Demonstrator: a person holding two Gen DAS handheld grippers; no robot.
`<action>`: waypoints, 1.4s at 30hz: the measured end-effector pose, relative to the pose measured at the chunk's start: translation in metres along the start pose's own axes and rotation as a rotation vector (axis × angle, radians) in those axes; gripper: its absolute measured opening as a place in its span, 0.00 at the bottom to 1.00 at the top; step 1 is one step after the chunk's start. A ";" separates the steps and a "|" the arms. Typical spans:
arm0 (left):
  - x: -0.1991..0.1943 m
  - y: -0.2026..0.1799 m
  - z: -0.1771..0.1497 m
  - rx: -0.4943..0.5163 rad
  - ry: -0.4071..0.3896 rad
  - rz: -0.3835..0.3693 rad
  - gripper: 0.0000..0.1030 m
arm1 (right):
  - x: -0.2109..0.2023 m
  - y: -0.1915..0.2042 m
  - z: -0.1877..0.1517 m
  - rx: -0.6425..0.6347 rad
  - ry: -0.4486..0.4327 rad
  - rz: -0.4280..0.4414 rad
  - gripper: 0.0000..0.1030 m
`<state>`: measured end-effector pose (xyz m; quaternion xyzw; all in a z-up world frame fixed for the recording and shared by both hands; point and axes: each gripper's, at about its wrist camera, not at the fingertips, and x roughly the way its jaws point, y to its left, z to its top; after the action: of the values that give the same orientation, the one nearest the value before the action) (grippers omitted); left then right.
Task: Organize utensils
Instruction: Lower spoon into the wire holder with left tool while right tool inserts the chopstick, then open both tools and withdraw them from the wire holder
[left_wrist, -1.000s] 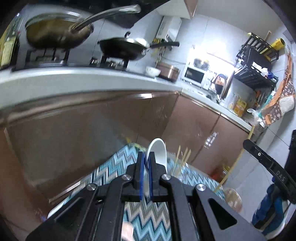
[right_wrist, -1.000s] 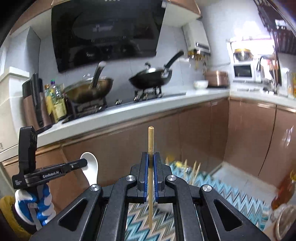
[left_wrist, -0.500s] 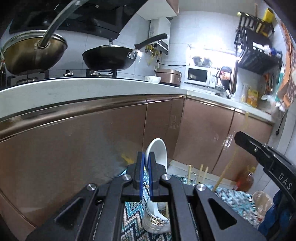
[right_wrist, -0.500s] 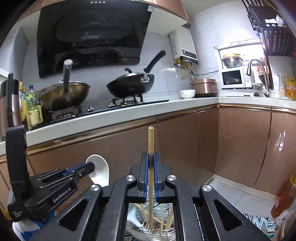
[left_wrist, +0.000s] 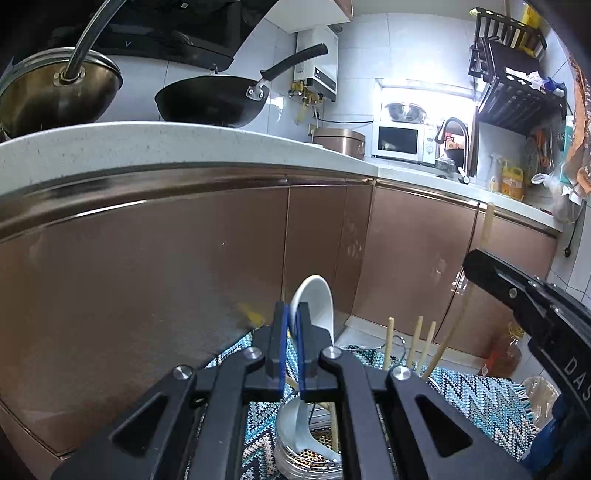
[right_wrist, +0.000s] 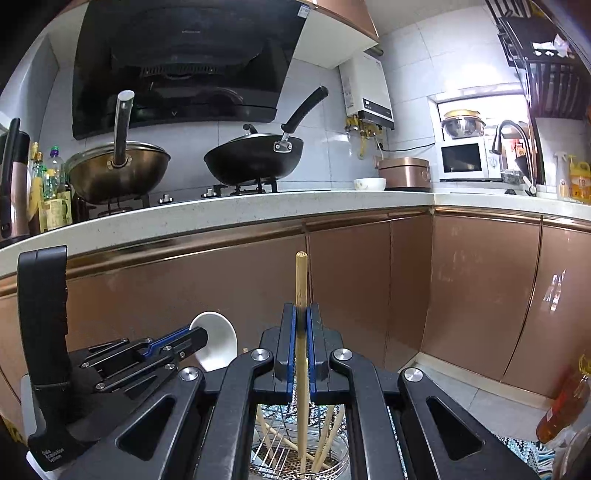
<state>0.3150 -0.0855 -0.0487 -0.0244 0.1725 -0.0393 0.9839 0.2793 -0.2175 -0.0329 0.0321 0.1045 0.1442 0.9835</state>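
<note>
My left gripper (left_wrist: 291, 314) is shut on a white ceramic spoon (left_wrist: 317, 306), bowl up, handle reaching down into a metal holder (left_wrist: 306, 458). It also shows in the right wrist view (right_wrist: 195, 338) with the spoon (right_wrist: 216, 341). My right gripper (right_wrist: 302, 314) is shut on a wooden chopstick (right_wrist: 301, 280), held upright, its lower end inside a wire utensil basket (right_wrist: 295, 458) with several other chopsticks (right_wrist: 328, 432). In the left wrist view the right gripper body (left_wrist: 535, 314) is at right, beside chopsticks (left_wrist: 417, 347) standing in the basket.
A zigzag-patterned cloth (left_wrist: 480, 398) covers the surface under the holders. Brown cabinet fronts (right_wrist: 461, 288) and a white counter (right_wrist: 258, 210) stand just behind. Two woks (right_wrist: 255, 158) sit on the stove. An oil bottle (right_wrist: 565, 402) stands at lower right.
Both grippers have dropped lower and tilted up toward the cabinets. The spoon handle and the chopstick end now sit inside their holders. Both stay shut.
</note>
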 end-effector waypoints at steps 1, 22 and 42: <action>0.001 -0.001 -0.001 0.001 -0.001 0.002 0.04 | 0.001 -0.001 -0.001 0.000 0.000 -0.002 0.05; -0.074 0.030 0.008 -0.035 -0.068 -0.056 0.35 | -0.027 0.010 -0.025 -0.048 0.076 -0.051 0.31; -0.239 0.133 0.008 -0.081 -0.017 -0.028 0.40 | -0.173 0.054 0.000 -0.088 0.086 -0.054 0.38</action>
<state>0.1031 0.0679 0.0313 -0.0668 0.1651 -0.0458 0.9829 0.1021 -0.2157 0.0062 -0.0202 0.1410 0.1231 0.9821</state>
